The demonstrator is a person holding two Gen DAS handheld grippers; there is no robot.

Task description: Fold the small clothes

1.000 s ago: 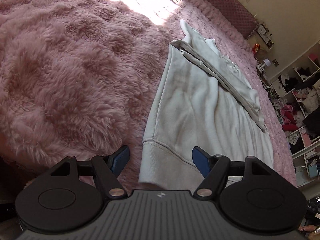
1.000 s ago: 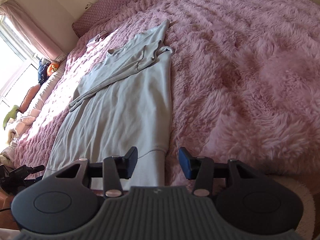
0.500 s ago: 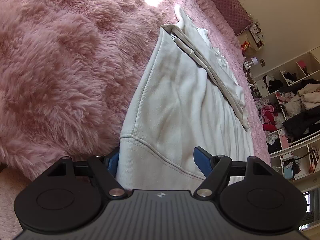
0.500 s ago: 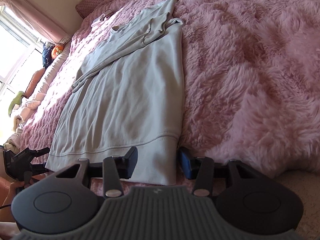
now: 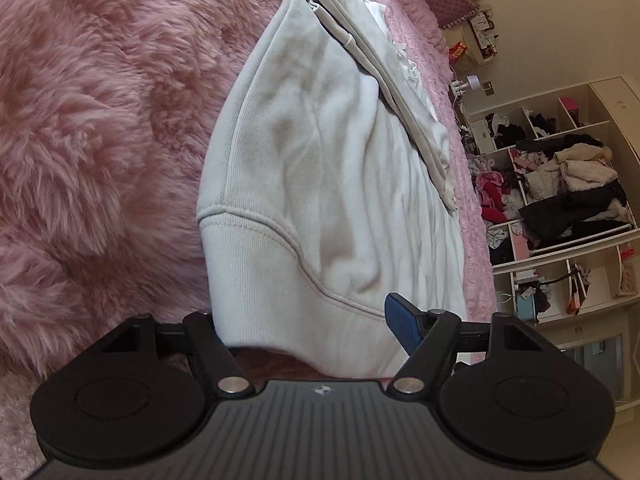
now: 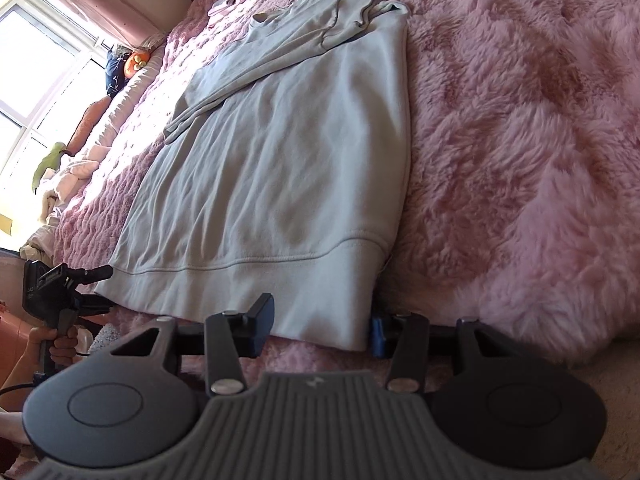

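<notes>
1. Sweatshirt: pale, laid flat on the pink fluffy blanket covering the bed. Its ribbed hem lies at the near edge of the bed, facing both grippers; the neck end points away.

2. Work done, judged from the lie of the cloth: a sleeve is folded in and rests diagonally across the body, and both long sides look folded inward. The body is fairly smooth, with light creases only.

3. Work left, by judgement: the lengthwise fold, hem carried up toward the neck, is not yet made. The sweatshirt remains at full length.

4. Left gripper: jaws stand wide, straddling the left hem corner. The blue right pad shows clear of the cloth; the left finger is hidden under the hem. No pinch is seen, so I rate it open, not gripping.

5. Right gripper: jaws about half apart, set either side of the right hem corner. The cloth lies between the fingers, but a gap shows on the left side; not clamped.

6. A hand carries the left gripper, visible at the far hem corner in the right view.

7. Risk: a shallow bite may take only the top layer.
</notes>
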